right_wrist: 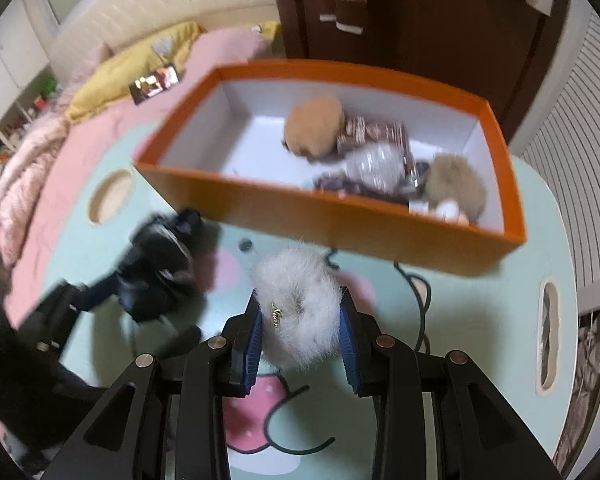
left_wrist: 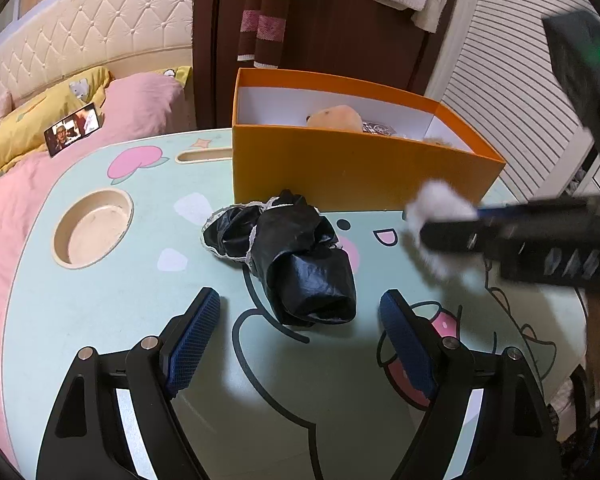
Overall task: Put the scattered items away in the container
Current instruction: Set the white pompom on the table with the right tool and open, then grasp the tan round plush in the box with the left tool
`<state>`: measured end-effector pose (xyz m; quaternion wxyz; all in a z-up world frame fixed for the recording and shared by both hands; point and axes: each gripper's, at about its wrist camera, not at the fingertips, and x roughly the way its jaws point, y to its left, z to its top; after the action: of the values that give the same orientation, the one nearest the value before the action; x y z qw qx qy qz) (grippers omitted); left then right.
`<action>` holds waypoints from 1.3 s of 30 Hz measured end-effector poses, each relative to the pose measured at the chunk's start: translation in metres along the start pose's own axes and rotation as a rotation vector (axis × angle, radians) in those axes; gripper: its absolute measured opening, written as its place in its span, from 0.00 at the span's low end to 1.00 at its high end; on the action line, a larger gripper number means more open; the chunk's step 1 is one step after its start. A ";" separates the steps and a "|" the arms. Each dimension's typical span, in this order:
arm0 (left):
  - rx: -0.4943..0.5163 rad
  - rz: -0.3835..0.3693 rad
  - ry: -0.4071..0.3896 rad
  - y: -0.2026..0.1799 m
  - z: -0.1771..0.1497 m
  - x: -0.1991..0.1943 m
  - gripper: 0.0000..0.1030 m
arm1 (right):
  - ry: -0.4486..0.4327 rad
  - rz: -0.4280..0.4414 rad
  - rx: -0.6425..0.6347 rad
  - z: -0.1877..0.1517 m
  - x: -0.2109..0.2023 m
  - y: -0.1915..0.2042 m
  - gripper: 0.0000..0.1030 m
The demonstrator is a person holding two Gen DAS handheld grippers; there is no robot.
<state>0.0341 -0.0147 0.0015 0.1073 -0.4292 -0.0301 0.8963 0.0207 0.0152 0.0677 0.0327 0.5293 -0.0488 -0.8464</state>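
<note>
Two grippers are over a mint-green lap table printed with a cartoon face. The right gripper is clenched on a fluffy white fur scrunchie with a small gold name tag; the blue ribbed pads press it from both sides. The scrunchie is lifted above the table, just in front of the near wall of the orange cardboard box with white inside. In the left wrist view the same scrunchie appears blurred at the tip of the right gripper, near the right end of the box.

The left gripper is released, its jaws wide apart with nothing between the pads. It hangs above the table just before a crumpled black shiny cloth with a white lace edge, which lies on the table in front of the box.

Inside the box lie a tan fluffy scrunchie, a brown patterned packet, a beige fur scrunchie and some smaller things I cannot identify. A phone with a lit screen rests on the pink bedcover behind the table.
</note>
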 end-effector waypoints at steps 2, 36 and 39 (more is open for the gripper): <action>-0.003 -0.001 -0.002 0.001 -0.001 0.000 0.80 | -0.002 0.004 0.003 -0.005 0.005 -0.002 0.35; 0.119 -0.069 -0.014 -0.022 0.122 -0.030 0.72 | -0.318 0.067 0.131 -0.044 -0.033 -0.071 0.63; 0.134 -0.038 0.064 -0.034 0.154 0.005 0.57 | -0.304 0.086 0.119 -0.044 -0.034 -0.073 0.49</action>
<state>-0.0831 0.0257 0.0997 0.1535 -0.4488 0.0251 0.8800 0.0750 0.0891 0.0700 0.0296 0.3937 -0.1259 -0.9101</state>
